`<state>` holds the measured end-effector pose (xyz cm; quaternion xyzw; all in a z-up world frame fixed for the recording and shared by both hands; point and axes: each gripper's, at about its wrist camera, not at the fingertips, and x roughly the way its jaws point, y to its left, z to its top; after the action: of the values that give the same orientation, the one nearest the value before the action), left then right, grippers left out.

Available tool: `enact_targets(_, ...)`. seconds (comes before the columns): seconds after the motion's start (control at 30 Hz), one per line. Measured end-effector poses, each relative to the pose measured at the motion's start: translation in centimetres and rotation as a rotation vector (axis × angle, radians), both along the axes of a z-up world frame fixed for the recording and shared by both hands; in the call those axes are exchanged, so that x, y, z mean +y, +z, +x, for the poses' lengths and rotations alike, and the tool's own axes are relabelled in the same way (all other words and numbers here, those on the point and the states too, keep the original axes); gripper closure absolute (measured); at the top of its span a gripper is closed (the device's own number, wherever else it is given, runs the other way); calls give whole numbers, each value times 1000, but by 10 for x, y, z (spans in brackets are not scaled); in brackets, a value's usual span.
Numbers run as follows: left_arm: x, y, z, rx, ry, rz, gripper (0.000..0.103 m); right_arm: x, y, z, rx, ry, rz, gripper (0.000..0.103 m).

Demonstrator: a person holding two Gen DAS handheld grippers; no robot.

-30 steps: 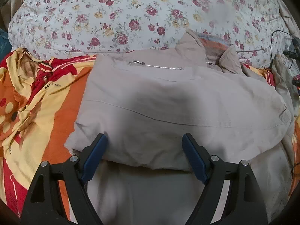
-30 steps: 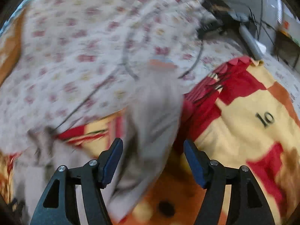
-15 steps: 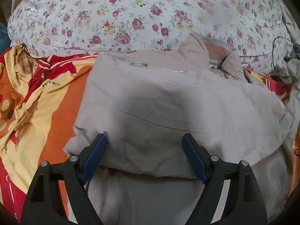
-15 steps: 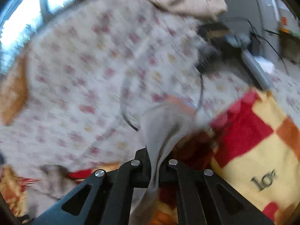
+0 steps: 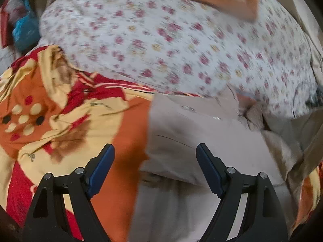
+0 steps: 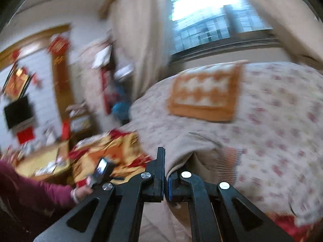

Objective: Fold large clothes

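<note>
Now the right claw (image 6: pixel 166 178) pinches the beige jacket's (image 5: pixel 201 137) sleeve for folding; the left claw (image 5: pixel 155 169) hovers wide, empty.

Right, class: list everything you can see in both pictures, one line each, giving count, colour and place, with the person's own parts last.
Beige cloth jacket with a zip: one, beige, spread on the bed; an edge is clamped in the right gripper.
Floral quilt: one, white with red flowers, behind the jacket.
Patterned blanket: one, orange, red and yellow, under and left of the jacket.
Orange-and-white cloth: one, on the quilt.
Window: one, bright, above the bed.
Left gripper: black, blue pads, jaws open.
Right gripper: black, jaws shut on jacket.
Maroon sleeve: one, lower left.
</note>
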<state>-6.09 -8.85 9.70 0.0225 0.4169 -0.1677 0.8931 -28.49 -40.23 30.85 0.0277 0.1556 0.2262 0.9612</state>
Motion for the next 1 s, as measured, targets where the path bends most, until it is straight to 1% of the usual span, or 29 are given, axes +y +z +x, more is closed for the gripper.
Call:
enact_targets(0.07,18,0,3,-2,49,-37,20,31,-15,38,68,74,-26,102)
enact_targets(0.13,33,-6,8,17,91,-74,20,60,-47,84,155,146,-55,102)
enact_targets(0.17,37,-10,11,30,101,-85,20,67,-64,102,186,136,-85,102)
enact_targets(0.2,39,-13,13,45,105,-91,20,73,-83,125,232,106,-120,102)
enact_targets(0.27,39,-17,16,62,96,-84,20,79,-138,179,356,-5,-210,99)
enact_targets(0.3,37,-18,15,58,87,-82,20,84,-152,188,392,-65,-238,98)
enact_targets(0.33,33,-18,14,48,67,-81,20,78,-173,204,449,-144,-264,91)
enact_targets(0.37,29,-18,13,44,50,-79,20,71,-188,212,494,-216,-284,76)
enact_targets(0.4,23,-18,13,39,28,-74,20,62,-197,211,509,-282,-281,69)
enact_targets(0.43,19,-19,13,37,11,-72,20,56,-198,203,505,-327,-267,65)
enact_targets(0.5,9,-23,15,44,-2,-70,20,52,-189,182,461,-342,-227,63)
enact_targets(0.53,6,-26,17,54,-2,-71,20,57,-179,164,418,-338,-217,57)
enact_targets(0.57,2,-30,19,70,1,-74,20,60,-173,154,396,-325,-214,50)
enact_targets(0.63,-1,-36,21,93,17,-85,20,80,-165,141,364,-258,-209,48)
enact_targets(0.67,-1,-38,20,100,23,-87,20,90,-166,140,367,-225,-213,48)
enact_targets(0.73,-2,-42,18,111,26,-77,20,115,-185,148,409,-170,-255,48)
enact_targets(0.8,-1,-41,13,109,28,-64,20,137,-214,170,449,-168,-313,48)
enact_targets(0.83,2,-40,11,103,33,-62,20,140,-231,186,491,-179,-322,48)
enact_targets(0.87,3,-39,9,103,35,-60,20,139,-252,204,549,-198,-337,50)
enact_targets(0.9,4,-38,8,106,32,-57,20,134,-267,214,603,-230,-338,52)
enact_targets(0.93,7,-35,7,104,22,-51,20,124,-282,225,677,-273,-291,71)
enact_targets(0.97,9,-33,7,94,21,-47,20,110,-287,229,711,-299,-208,97)
enact_targets(1.0,14,-30,6,77,28,-43,20,94,-280,226,694,-307,-87,101)
